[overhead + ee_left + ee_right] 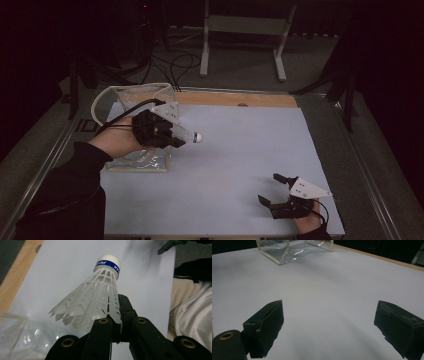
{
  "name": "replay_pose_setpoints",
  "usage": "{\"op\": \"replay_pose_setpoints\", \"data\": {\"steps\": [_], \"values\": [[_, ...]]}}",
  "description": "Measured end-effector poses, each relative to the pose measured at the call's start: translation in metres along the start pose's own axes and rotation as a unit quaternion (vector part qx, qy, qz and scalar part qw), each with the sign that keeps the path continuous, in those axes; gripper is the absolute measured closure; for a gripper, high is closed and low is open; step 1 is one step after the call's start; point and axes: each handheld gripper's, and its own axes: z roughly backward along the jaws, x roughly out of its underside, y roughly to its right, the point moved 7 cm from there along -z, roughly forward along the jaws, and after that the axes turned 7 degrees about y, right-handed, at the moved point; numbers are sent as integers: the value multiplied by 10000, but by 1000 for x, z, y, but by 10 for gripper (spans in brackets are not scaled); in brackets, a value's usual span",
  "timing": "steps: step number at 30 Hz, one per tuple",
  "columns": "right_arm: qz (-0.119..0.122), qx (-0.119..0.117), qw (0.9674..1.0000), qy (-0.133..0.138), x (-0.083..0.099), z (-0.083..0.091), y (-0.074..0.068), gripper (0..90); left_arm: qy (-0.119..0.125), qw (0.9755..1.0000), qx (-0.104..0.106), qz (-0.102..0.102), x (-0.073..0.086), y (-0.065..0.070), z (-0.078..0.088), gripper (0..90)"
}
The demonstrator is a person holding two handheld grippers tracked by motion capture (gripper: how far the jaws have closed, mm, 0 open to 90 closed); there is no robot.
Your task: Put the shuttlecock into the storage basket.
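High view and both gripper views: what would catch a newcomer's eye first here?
First, the white shuttlecock, pinched by its skirt in the left gripper, its blue-banded cork pointing out over the pale blue table. Next, the clear plastic bag at the table's far left, beside that hand. Last, the right gripper at the near right edge, jaws wide apart with nothing between them.

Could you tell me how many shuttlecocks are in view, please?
1: the shuttlecock is held by its skirt in the left tongs, beside the clear bag. More could be hidden inside that bag.
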Motion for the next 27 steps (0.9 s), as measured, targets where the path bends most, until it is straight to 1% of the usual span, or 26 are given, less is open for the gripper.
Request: {"op": "replay_pose_setpoints", "data": {"steps": [1,3,4,6,8,13,19,23,24,27], "values": [[0,0,10000,-6,0,0,0,87,52,10000,-4,58,2,0,3,900],[-7,-4,10000,-10,0,0,0,87,65,9999,-70,88,5,-2,9,900],[2,3,10000,-12,0,0,0,86,62,9998,-111,119,8,-3,12,900],[-1,3,10000,-14,1,0,0,87,43,9998,-136,109,10,-4,14,900],[3,6,10000,-14,1,0,0,87,50,9995,-207,219,18,-7,21,900],[12,-6,10000,-28,1,-1,0,87,-12,9989,-334,320,30,-11,27,900],[5,2,10000,-24,1,-1,0,87,-1,9982,-357,484,41,-15,33,900],[9,5,10000,-26,1,0,0,86,18,9977,-406,534,47,-17,39,900],[11,8,10000,-26,1,0,0,87,69,9975,-403,576,48,-18,40,900],[17,7,10000,-29,1,0,1,87,65,9972,-450,595,52,-19,45,900]]}}
